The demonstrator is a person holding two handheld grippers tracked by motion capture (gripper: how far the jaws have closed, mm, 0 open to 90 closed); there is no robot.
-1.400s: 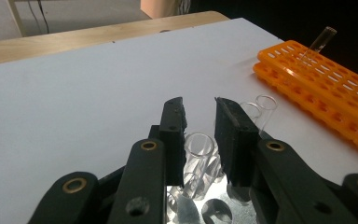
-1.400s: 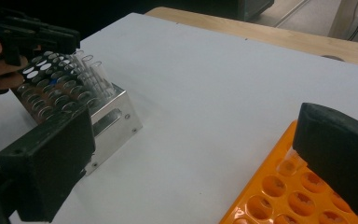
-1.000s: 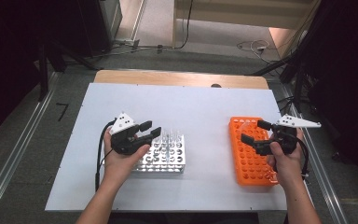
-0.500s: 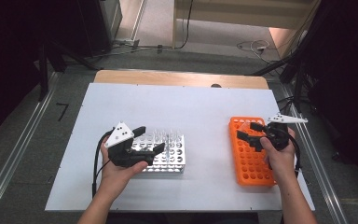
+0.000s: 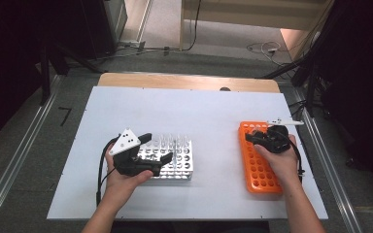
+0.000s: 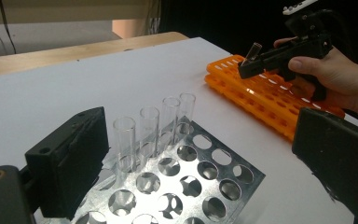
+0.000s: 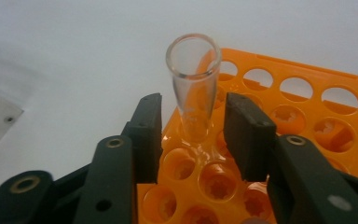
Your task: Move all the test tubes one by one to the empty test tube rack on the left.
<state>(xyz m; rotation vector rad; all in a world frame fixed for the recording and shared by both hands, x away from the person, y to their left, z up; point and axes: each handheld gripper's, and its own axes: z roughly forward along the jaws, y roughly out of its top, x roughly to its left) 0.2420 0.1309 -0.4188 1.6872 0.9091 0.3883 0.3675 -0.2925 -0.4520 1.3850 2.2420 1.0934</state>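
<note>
Four glass tubes (image 6: 154, 128) in the metal rack (image 5: 175, 160); left tongs (image 5: 155, 148) apart — right tongs (image 7: 193, 135) closing round one tube (image 7: 193, 84).

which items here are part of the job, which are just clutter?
In the job:
- clear tube between the right gripper jaws, which have just been closing; pads not yet touching it
- orange rack under it
- metal rack with four clear tubes
- left gripper, just opened, holding nothing

Lying about:
- cables on the floor past the table
</note>
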